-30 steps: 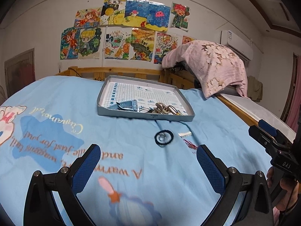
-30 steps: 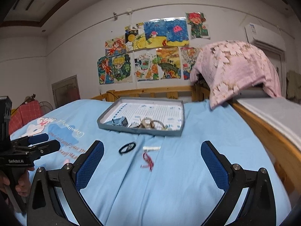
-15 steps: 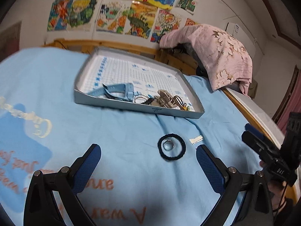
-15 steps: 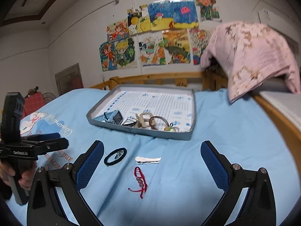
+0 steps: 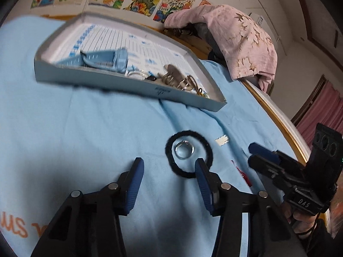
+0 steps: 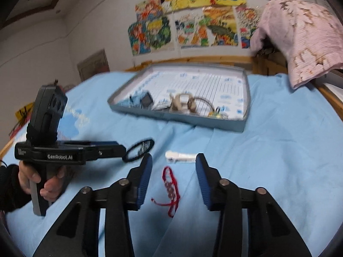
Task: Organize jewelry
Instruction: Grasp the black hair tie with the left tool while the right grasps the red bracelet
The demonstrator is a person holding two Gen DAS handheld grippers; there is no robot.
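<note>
A black hair tie (image 5: 189, 153) lies on the blue sheet with a silver ring (image 5: 184, 149) inside it. My left gripper (image 5: 168, 170) is open just short of them, its right finger touching the tie's near edge. A red string bracelet (image 6: 170, 189) lies between the open fingers of my right gripper (image 6: 173, 172). A white hair clip (image 6: 180, 156) lies just beyond it. The grey tray (image 5: 120, 82) holds a blue clip, rings and other pieces. The hair tie also shows in the right wrist view (image 6: 139, 150).
A pink floral cloth (image 5: 235, 40) hangs over the wooden bed frame at the right. Drawings cover the wall behind. The tray (image 6: 225, 124) stands farther along the bed. The bed's right edge (image 5: 278, 124) runs close by.
Both grippers have moved forward and down toward the sheet and their fingers have narrowed. The left one now reaches the hair tie; the right one straddles the red bracelet.
</note>
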